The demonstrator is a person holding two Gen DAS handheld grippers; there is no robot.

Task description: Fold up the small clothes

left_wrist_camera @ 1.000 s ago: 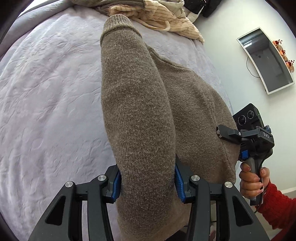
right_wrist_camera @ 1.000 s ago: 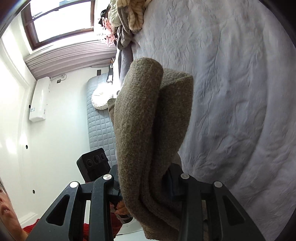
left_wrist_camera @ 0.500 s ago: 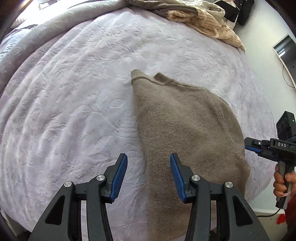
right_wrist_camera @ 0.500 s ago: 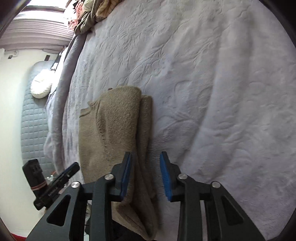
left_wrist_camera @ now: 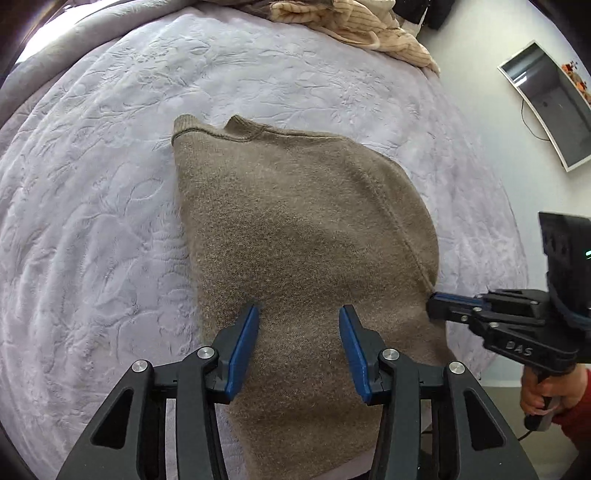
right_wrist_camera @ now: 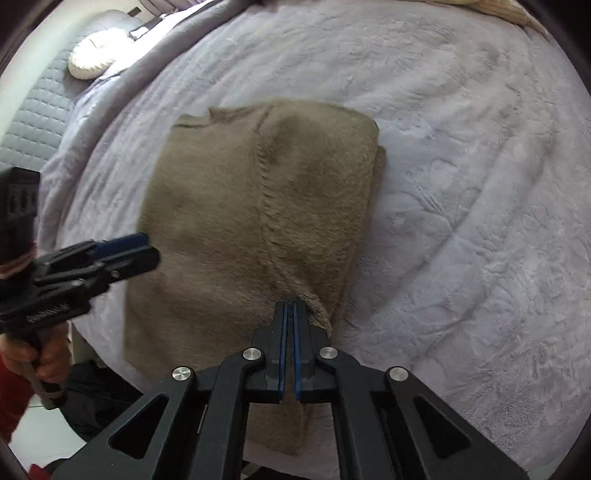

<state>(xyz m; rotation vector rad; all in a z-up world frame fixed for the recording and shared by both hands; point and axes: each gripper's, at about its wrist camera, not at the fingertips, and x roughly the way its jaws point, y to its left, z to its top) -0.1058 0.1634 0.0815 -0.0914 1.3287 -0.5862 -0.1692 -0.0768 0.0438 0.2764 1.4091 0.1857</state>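
Note:
A brown knitted sweater [left_wrist_camera: 303,221] lies folded on the pale lilac bedspread [left_wrist_camera: 92,184], its ribbed neck edge at the far side. My left gripper [left_wrist_camera: 299,314] hovers over its near part, open, with only the flat knit below its blue pads. My right gripper [right_wrist_camera: 291,304] is shut with nothing between its pads, and its tips sit at the sweater's [right_wrist_camera: 240,192] near right fold. In the left wrist view, the right gripper [left_wrist_camera: 432,306] points at the sweater's right edge. The right wrist view has the left gripper [right_wrist_camera: 140,251] at the sweater's left side.
A heap of cream and olive clothes [left_wrist_camera: 369,26] lies at the far edge of the bed. A framed screen [left_wrist_camera: 546,103] hangs on the white wall to the right. A pale pillow [right_wrist_camera: 92,55] rests on a quilted grey mattress beyond the bed. Red-sleeved hands [left_wrist_camera: 543,391] hold both gripper handles.
Both grippers held the sweater up a second ago. It now lies flat on the bed, released. The right jaws have closed empty, and both grippers have drawn back toward its near edge.

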